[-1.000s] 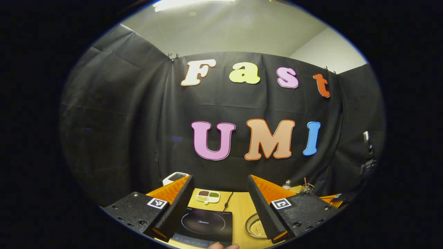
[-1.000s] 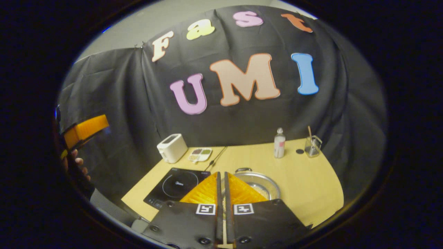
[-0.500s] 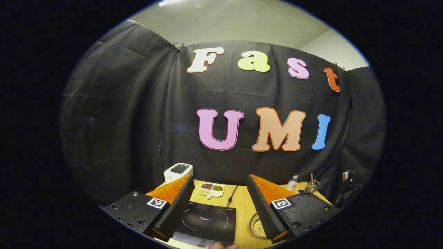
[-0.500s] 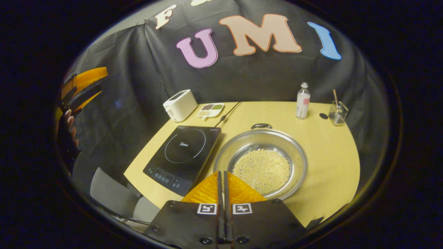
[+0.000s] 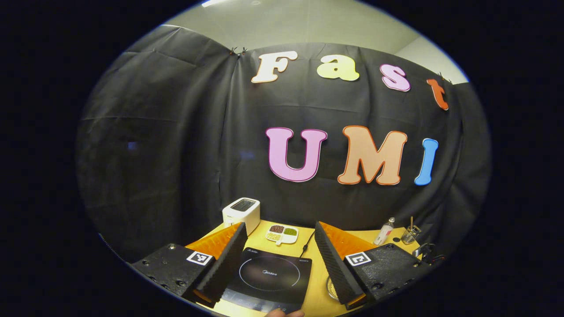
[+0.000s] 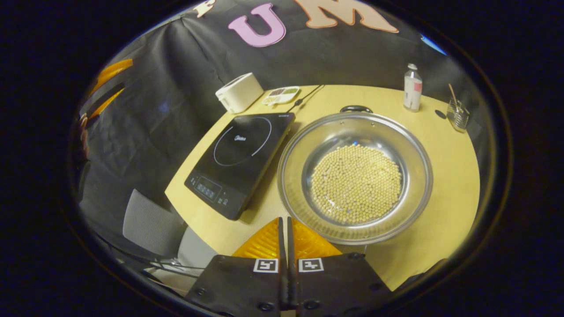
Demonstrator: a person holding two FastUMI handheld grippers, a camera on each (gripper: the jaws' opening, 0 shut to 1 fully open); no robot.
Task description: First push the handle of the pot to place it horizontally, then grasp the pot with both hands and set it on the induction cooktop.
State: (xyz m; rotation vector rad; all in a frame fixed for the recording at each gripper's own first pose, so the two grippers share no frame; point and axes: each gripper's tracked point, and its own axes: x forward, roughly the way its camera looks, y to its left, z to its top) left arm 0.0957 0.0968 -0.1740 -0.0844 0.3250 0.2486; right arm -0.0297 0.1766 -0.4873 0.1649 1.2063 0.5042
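A wide steel pot [image 6: 304, 145] holding pale beans [image 6: 356, 182] stands on the wooden table [image 6: 445, 176], to the right of the black induction cooktop [image 6: 240, 152]. One black pot handle [image 6: 356, 108] points to the far side. My right gripper [image 6: 285, 219] is shut and empty, hovering above the table's near edge just in front of the pot. In the left gripper view my left gripper [image 5: 280, 228] is open and empty, high above the cooktop [image 5: 269, 279], with a sliver of the pot [image 5: 330, 288] beside its right finger. In the right gripper view the left gripper [image 6: 108, 81] and a hand [image 6: 83, 132] appear at the far left.
At the table's back stand a white appliance [image 6: 239, 91], a divided dish of beans [image 6: 281, 95], a bottle [image 6: 412, 88] and a glass with a stick [image 6: 458, 114]. The cooktop's cord [image 6: 304, 99] runs backward. A grey chair [image 6: 150, 224] sits below the table's left edge.
My right gripper, still shut, has tilted down and come closer to the pot, which now looks much larger. My left gripper stays open and has shifted slightly; the table shows more.
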